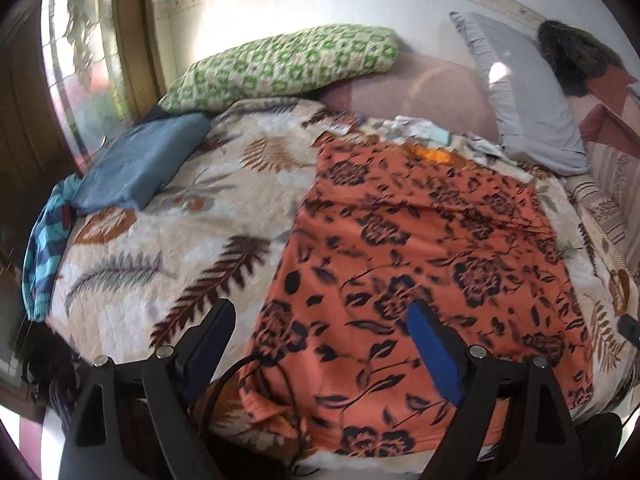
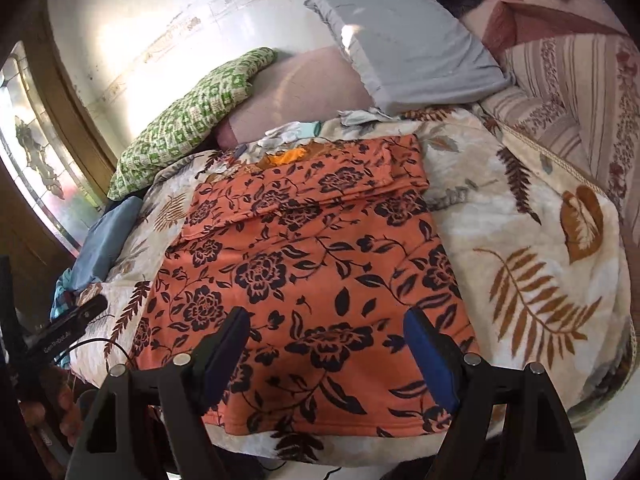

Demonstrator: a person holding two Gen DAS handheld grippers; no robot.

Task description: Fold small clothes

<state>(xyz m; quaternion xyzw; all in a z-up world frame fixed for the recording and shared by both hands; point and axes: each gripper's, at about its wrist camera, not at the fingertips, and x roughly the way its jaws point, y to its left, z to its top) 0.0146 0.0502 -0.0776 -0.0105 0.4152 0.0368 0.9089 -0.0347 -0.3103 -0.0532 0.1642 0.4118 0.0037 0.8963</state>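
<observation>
An orange garment with dark flowers (image 1: 420, 264) lies spread flat on the leaf-print bedspread (image 1: 160, 248), its sleeves folded in across the top. It also shows in the right wrist view (image 2: 304, 264). My left gripper (image 1: 320, 316) is open and empty, held above the garment's near left edge. My right gripper (image 2: 326, 322) is open and empty above the garment's near hem. The left gripper's tip (image 2: 86, 314) shows at the left of the right wrist view.
A folded blue cloth (image 1: 140, 164) and a striped teal garment (image 1: 44, 240) lie at the bed's left edge. A green patterned pillow (image 1: 280, 64), a grey pillow (image 1: 524, 92) and small light clothes (image 1: 424, 128) lie at the far end. A striped blanket (image 2: 580, 92) is on the right.
</observation>
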